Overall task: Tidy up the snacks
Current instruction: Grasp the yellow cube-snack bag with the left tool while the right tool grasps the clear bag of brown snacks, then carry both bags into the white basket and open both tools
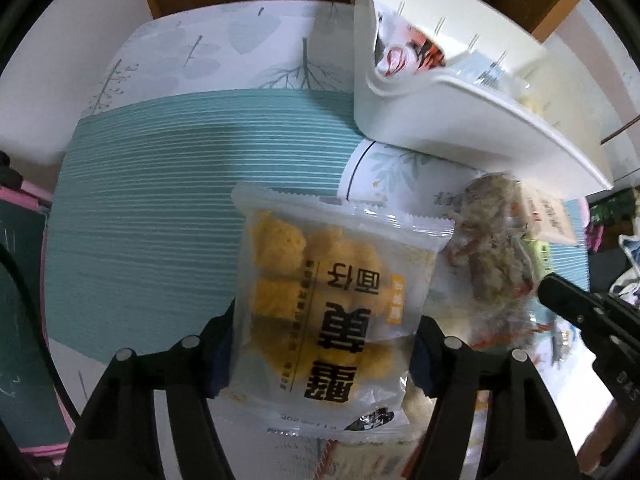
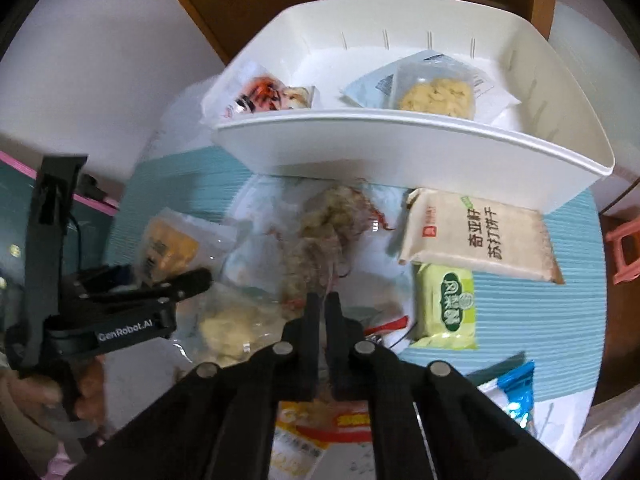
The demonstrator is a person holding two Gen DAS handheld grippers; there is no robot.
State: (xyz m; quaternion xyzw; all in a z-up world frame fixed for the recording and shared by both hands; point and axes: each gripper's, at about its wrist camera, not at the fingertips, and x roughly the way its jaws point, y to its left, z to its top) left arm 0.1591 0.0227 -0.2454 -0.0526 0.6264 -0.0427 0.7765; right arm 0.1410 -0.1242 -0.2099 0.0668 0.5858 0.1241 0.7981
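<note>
My left gripper (image 1: 324,340) is shut on a clear packet of yellow crab-roe snacks (image 1: 332,300) and holds it above the teal mat; that packet also shows in the right wrist view (image 2: 168,248). My right gripper (image 2: 323,300) is shut on the edge of a clear packet of brownish shredded snack (image 2: 320,236), also in the left wrist view (image 1: 492,248). A white plastic bin (image 2: 400,140) stands behind, with a red-orange packet (image 2: 264,92) and a pale flake packet (image 2: 436,92) inside. The bin appears at upper right in the left wrist view (image 1: 460,120).
A beige cracker pack (image 2: 480,236), a green packet (image 2: 448,304) and a blue wrapper (image 2: 516,392) lie on the teal striped mat (image 1: 160,208). More clear packets (image 2: 228,328) lie near the left gripper (image 2: 152,292). A wooden door is behind, a pink stool (image 2: 624,252) at right.
</note>
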